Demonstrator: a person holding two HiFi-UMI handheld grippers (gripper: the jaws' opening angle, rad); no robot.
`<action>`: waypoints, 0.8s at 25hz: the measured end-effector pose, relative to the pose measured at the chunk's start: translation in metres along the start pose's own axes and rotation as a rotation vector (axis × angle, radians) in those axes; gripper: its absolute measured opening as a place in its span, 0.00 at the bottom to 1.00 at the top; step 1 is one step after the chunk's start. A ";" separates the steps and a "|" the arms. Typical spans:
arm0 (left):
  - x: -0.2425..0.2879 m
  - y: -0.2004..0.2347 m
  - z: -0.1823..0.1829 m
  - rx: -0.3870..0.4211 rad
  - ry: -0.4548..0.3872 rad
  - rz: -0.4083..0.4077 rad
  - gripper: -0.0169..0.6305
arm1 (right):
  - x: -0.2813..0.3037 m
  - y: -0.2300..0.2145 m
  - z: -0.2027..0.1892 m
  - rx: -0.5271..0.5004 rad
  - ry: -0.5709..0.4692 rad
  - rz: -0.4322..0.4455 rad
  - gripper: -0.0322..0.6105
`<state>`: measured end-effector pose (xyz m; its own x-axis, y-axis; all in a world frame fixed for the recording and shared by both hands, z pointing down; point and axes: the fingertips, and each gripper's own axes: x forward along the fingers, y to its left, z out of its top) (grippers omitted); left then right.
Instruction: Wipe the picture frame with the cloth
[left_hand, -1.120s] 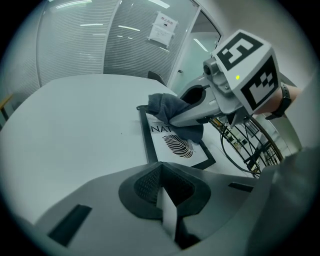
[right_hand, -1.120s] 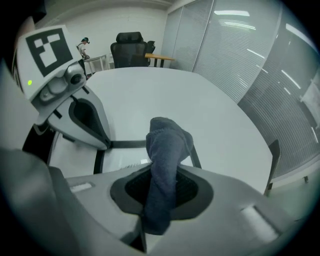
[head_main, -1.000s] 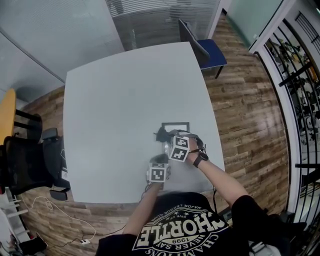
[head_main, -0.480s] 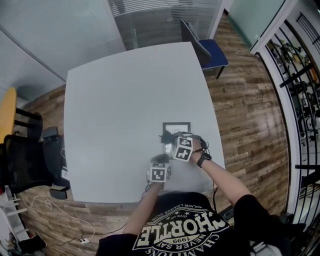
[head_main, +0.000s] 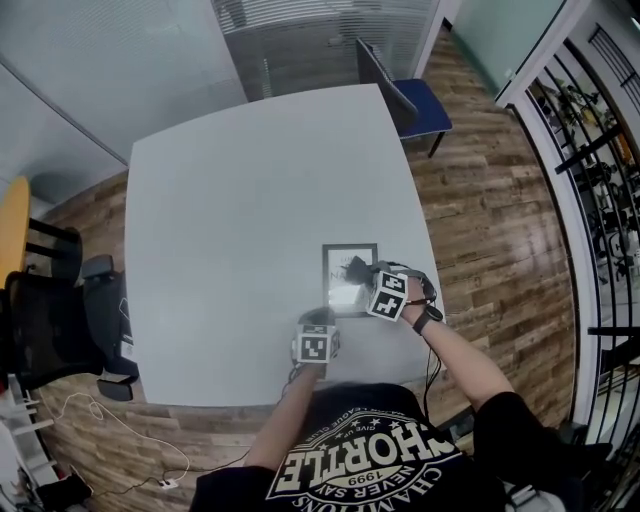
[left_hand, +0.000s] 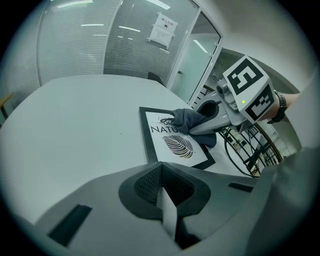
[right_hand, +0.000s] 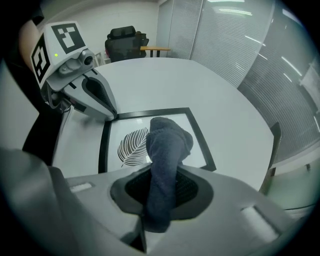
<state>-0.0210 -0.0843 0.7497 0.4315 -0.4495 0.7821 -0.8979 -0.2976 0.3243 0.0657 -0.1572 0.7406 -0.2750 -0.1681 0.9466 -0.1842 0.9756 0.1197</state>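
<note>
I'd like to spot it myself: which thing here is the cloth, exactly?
Start at the big pale grey table; near the person's side lies a black picture frame with a leaf print. The cloth is the dark blue-grey bundle resting on that print, pinched in the right gripper, the only soft, crumpled thing there.

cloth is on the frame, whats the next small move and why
Probably sweep the right gripper and its cloth sideways over the leaf print: the cloth rests on one side of the picture frame, and the shut left gripper sits at its corner.
</note>
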 end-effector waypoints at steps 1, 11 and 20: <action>-0.002 0.000 0.001 -0.005 0.002 0.002 0.03 | 0.000 0.002 0.003 0.000 0.002 0.008 0.16; 0.001 -0.002 0.002 -0.030 -0.034 -0.046 0.03 | 0.003 0.029 0.096 0.017 -0.174 0.144 0.16; -0.004 -0.001 0.003 -0.018 -0.043 -0.046 0.03 | 0.016 0.044 0.075 -0.024 -0.117 0.151 0.16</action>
<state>-0.0219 -0.0852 0.7446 0.4755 -0.4712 0.7429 -0.8782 -0.3038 0.3694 -0.0176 -0.1281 0.7389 -0.4056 -0.0335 0.9135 -0.1106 0.9938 -0.0126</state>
